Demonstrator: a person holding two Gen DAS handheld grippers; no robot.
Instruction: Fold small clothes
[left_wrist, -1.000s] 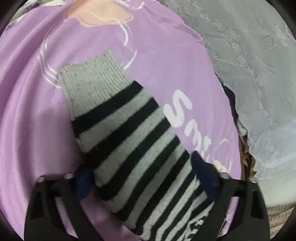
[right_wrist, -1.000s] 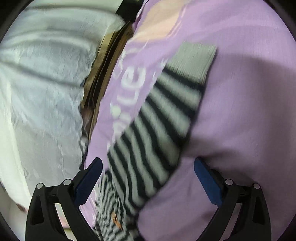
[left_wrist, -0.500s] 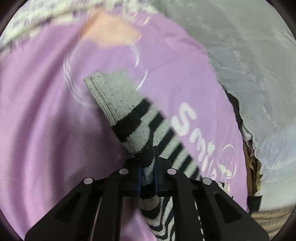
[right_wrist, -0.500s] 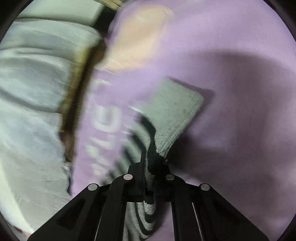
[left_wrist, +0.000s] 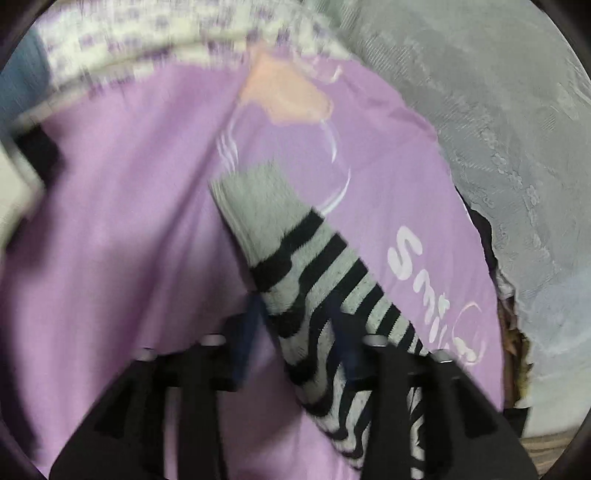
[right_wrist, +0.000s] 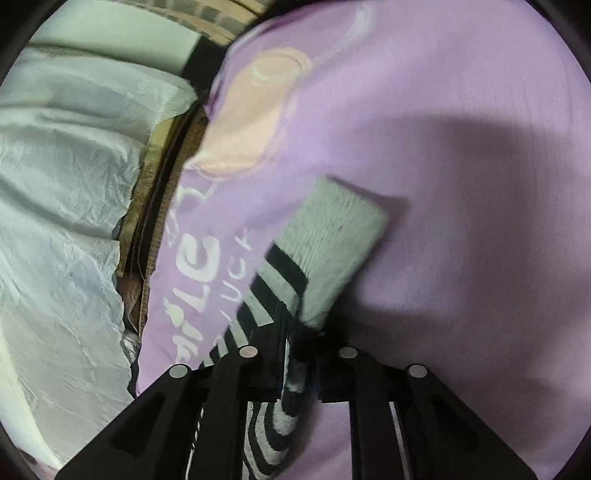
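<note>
Much of what we see is smeared: the left wrist view is blurred, so our left gripper (left_wrist: 295, 332) shows its blue pads (left_wrist: 245, 332) only as soft streaks, and the lower end of the striped sock (left_wrist: 321, 295) drops out of sight behind the black finger frames at the bottom edge. In that view the pads stand a little apart with the sock bunched between them, and we cannot tell whether they press it or merely flank it. In the right wrist view our right gripper (right_wrist: 297, 354) has its fingers drawn together and pinches the sock (right_wrist: 325, 243) just below the plain grey cuff; the pads themselves are hidden by the fabric, and the toe end is cut off beneath the frame. The sock lies on a purple printed cloth (left_wrist: 129, 229), its long axis running away from both cameras, cuff at the far end; it slants up and to the left in the left view, and up and to the right in the right view. Beside the purple cloth we make out pale lace fabric (left_wrist: 509, 122) and crumpled white sheeting (right_wrist: 62, 192).
</note>
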